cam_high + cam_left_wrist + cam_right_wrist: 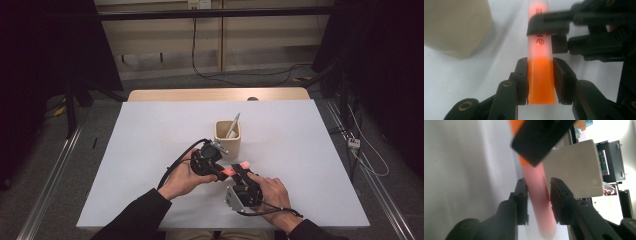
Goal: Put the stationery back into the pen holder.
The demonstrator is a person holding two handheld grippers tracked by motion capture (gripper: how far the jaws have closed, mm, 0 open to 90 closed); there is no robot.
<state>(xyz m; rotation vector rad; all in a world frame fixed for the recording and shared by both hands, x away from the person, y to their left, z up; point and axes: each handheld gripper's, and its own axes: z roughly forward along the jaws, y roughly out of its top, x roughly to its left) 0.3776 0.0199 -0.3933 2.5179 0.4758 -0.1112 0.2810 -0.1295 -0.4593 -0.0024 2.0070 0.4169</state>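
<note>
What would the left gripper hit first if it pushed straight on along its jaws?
Probably the right gripper, which crosses just ahead of the left gripper and clamps the same orange pen. The beige cup lies off to one side of that line; depth is hard to judge.

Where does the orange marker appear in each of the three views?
High view: the marker lies just below centre, between the two grippers.
Left gripper view: upright at centre, clamped between the jaws.
Right gripper view: slanting up from bottom centre, between the jaws.
Shared landmark: the beige cup.
</note>
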